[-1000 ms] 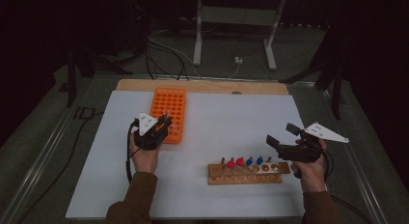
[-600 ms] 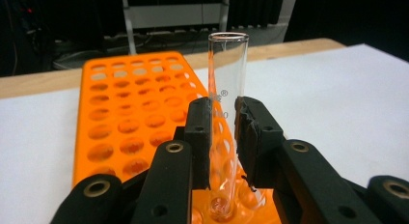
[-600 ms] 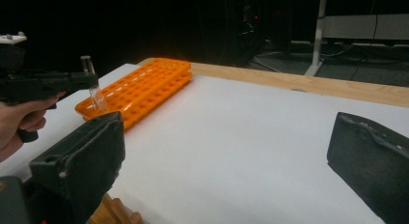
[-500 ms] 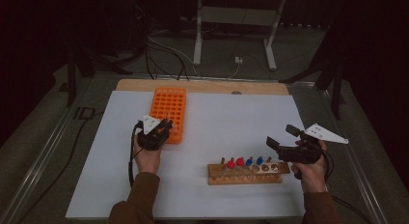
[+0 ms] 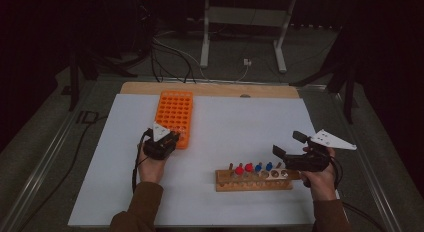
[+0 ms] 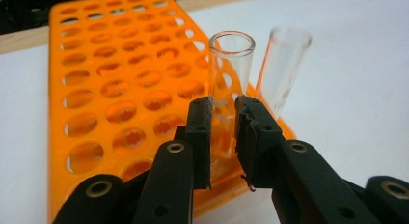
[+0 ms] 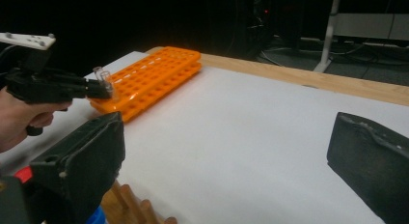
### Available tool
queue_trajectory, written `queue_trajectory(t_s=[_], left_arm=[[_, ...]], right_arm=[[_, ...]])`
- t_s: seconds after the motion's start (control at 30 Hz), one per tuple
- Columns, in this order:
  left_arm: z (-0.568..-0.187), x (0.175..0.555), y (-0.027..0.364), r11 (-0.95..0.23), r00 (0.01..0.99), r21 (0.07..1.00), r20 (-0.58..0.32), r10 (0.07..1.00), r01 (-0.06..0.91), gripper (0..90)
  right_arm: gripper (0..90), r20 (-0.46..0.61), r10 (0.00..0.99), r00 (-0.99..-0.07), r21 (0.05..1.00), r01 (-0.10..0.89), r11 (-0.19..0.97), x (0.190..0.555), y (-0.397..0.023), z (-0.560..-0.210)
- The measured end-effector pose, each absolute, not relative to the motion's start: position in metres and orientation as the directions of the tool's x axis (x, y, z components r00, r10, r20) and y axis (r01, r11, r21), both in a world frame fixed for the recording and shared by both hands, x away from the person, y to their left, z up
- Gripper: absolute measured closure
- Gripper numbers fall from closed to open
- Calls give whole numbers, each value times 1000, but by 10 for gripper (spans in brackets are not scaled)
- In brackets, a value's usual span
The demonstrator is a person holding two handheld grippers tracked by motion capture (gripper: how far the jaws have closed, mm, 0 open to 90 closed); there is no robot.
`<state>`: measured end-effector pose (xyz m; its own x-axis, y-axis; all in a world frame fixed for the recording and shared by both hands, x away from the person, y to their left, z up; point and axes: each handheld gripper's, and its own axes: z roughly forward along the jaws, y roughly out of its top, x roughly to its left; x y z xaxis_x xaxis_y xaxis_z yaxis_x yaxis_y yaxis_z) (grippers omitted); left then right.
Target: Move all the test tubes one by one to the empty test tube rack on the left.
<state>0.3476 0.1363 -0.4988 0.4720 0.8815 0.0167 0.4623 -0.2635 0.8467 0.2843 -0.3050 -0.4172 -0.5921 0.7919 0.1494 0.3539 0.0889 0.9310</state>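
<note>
tightly, left gripper (image 6: pixel 223 137) jaws clamp a glass tube (image 6: pixel 230 74); right gripper (image 7: pixel 231 151) jaws gape.

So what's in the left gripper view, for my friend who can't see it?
A black claw is shut on a clear glass tube, holding it upright over the near corner of an orange rack full of round holes. A second clear tube leans just beside it, and the rack lies on a white table.

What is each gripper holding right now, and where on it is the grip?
The left gripper clamps a clear glass tube around its middle, over the orange rack. The right gripper holds nothing; its jaws stand wide apart.
</note>
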Motion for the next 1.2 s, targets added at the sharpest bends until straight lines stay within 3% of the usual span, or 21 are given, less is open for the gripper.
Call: queue_trajectory(t_s=[0.17,0.27,0.73,0.97,1.2], left_arm=[[-498,348,139,-239,473,845,-19,881,478,750],[-498,348,146,-187,463,842,-83,882,506,625],[-479,322,164,-74,492,876,-196,848,477,292],[-470,310,166,-58,494,892,-193,848,448,165],[-466,303,166,-33,492,902,-203,847,430,31]], right_arm=[[2,145,784,-604,929,355,102,284,-303,-417],[2,143,777,-612,926,360,113,284,-302,-417],[3,134,689,-712,888,395,235,269,-294,-431],[171,113,671,-733,880,388,276,257,-292,-443],[539,54,646,-762,866,358,349,250,-285,-456]])
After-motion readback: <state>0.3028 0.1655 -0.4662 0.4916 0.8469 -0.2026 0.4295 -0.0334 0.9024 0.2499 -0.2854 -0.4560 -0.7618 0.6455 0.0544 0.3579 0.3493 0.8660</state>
